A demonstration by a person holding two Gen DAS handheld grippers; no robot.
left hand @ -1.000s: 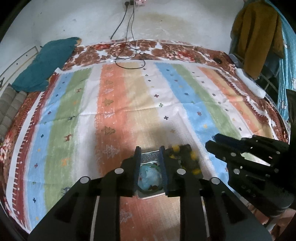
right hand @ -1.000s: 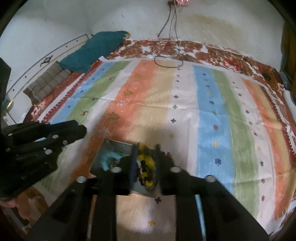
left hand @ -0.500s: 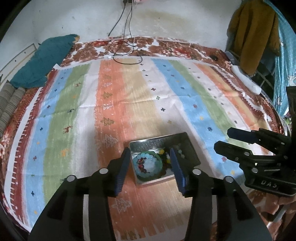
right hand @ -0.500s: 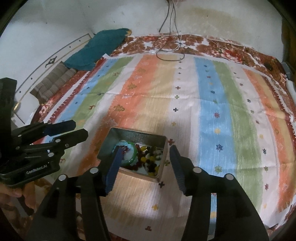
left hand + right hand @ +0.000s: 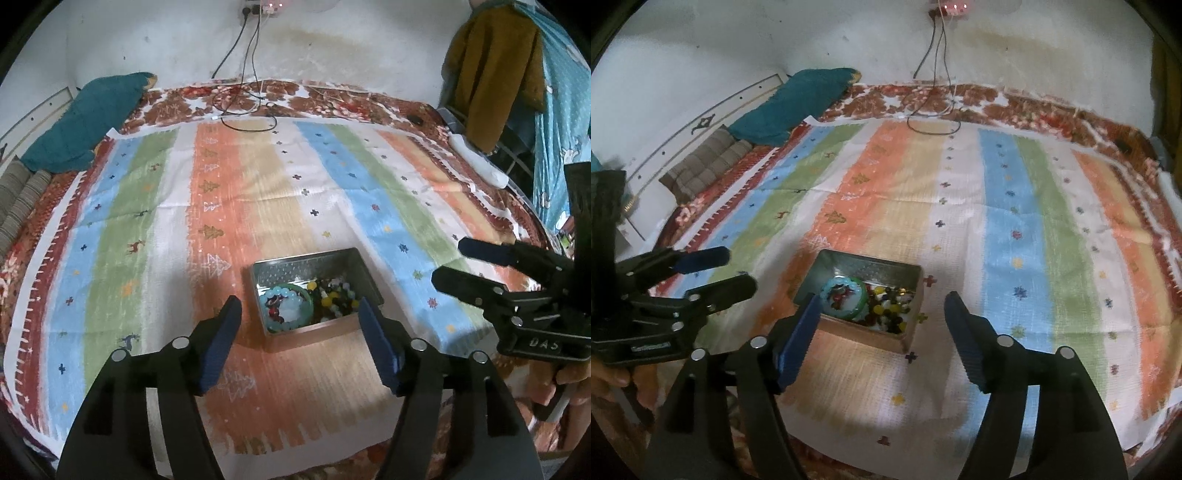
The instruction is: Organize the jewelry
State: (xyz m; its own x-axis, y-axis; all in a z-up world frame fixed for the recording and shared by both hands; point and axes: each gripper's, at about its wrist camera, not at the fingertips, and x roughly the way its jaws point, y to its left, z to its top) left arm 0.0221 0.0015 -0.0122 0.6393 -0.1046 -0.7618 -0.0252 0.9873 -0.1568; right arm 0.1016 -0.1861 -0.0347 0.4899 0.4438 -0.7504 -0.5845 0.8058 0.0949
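Small beads [image 5: 334, 299] inside the metal tin [image 5: 354, 266] are too small to distinguish. The tin's near-left corner is hidden behind a right claw finger [image 5: 798, 332].

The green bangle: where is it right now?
The green bangle lies in the left half of the metal tin on the striped cloth, circling light-blue beads, beside the mixed beads.

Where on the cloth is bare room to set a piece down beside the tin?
Bare striped cloth lies beyond the metal tin up to the cables, and along both sides. Crowded: inside the tin, bracelets and beads.
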